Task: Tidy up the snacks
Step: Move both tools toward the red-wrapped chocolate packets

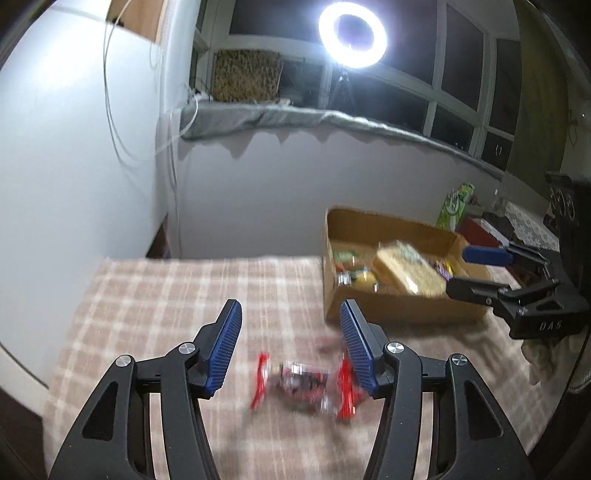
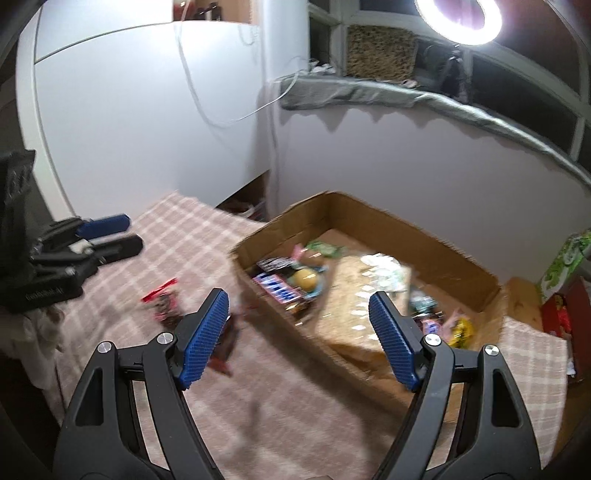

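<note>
A red and clear snack packet (image 1: 299, 384), blurred, lies on the plaid cloth (image 1: 166, 295) low between the blue pads of my left gripper (image 1: 291, 306). That gripper is open; its left pad stands clear of the packet. An open cardboard box (image 1: 388, 306) to the right holds several snacks and a large beige packet (image 1: 406, 269). My right gripper (image 2: 297, 299) hangs open over the box's (image 2: 406, 236) near corner with nothing between its fingers. In the right wrist view, the red packet (image 2: 162, 299) lies left of the box, and a dark packet (image 2: 225, 343) is partly hidden behind the left finger.
A green packet (image 1: 454, 203) stands behind the box, beside a red carton (image 2: 561, 314). White walls close off the far side and the left. A ring light (image 1: 352, 35) glares from the window sill. Crumpled cloth (image 1: 543, 358) lies under the right gripper (image 1: 480, 266).
</note>
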Motion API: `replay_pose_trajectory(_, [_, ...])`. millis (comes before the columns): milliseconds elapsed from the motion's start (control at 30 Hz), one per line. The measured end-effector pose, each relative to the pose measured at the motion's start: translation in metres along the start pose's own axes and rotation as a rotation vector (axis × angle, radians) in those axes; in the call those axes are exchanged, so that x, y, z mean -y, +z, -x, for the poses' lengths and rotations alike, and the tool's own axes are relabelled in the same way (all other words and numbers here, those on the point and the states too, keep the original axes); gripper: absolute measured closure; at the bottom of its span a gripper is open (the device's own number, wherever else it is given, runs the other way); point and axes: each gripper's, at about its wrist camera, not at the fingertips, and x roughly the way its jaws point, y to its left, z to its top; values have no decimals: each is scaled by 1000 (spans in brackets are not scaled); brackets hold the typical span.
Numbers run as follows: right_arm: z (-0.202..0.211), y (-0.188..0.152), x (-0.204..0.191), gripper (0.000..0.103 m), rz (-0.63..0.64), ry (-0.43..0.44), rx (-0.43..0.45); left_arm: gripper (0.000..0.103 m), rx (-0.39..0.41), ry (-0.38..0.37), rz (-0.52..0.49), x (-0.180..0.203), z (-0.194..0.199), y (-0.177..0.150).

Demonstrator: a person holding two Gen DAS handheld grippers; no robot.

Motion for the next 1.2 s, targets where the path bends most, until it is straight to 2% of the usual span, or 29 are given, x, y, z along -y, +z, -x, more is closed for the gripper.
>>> replay_pose_trajectory(233, [-21, -12, -23, 22, 15, 70, -73, 48, -83, -108, 66, -9, 3, -30])
replay_pose_trajectory(500, [-41, -13, -29, 22, -66, 155, -137, 48, -159, -166, 96, -13, -6, -49])
replay_pose_trajectory(633, [-50, -11, -33, 22, -92, 170, -156, 48, -213, -204, 177, -27, -19, -55])
replay_pose_trajectory(800, [-62, -8, -37, 30, -118, 181, -178, 48, -235, -236, 238, -37, -27, -52])
replay_pose_trajectory(1033, [-85, -14, -35, 40, -181, 210, -235, 48, -244, -213, 237, -38, -40, -40])
replay_pose_trajectory(1200, [-95, -22, -38, 42, -158, 183, -261, 48, -213, -137, 188, -37, -36, -34])
